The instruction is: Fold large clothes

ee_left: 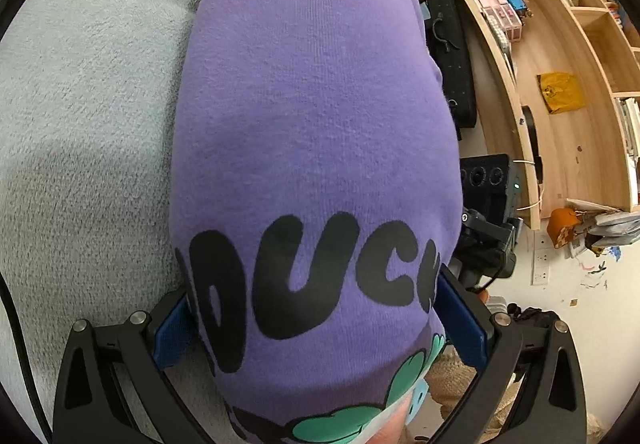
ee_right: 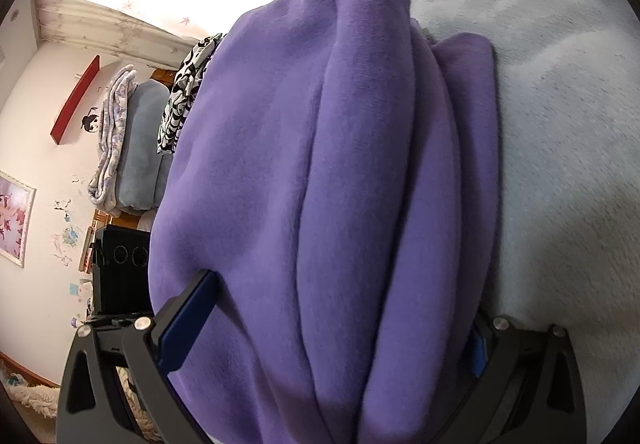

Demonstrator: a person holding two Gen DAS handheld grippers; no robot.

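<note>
The purple sweatshirt (ee_left: 316, 116) lies bunched on the pale grey bed (ee_left: 80, 116). The left gripper (ee_left: 316, 324) and the right gripper (ee_right: 340, 328) each clamp a thick fold. It looks soft, bulky, rather heavy; hems give a better grip.

Black bubble letters "DUC" on the purple sweatshirt (ee_left: 312, 116), further letters cut off at both sides

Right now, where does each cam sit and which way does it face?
Left wrist: behind the left tool, facing along the purple sweatshirt toward wooden shelves; only tool fingers show.
Right wrist: behind the right tool, facing along bunched folds toward stacked blankets; only tool fingers show.
Shared: the sweatshirt and grey bedcover.
</note>
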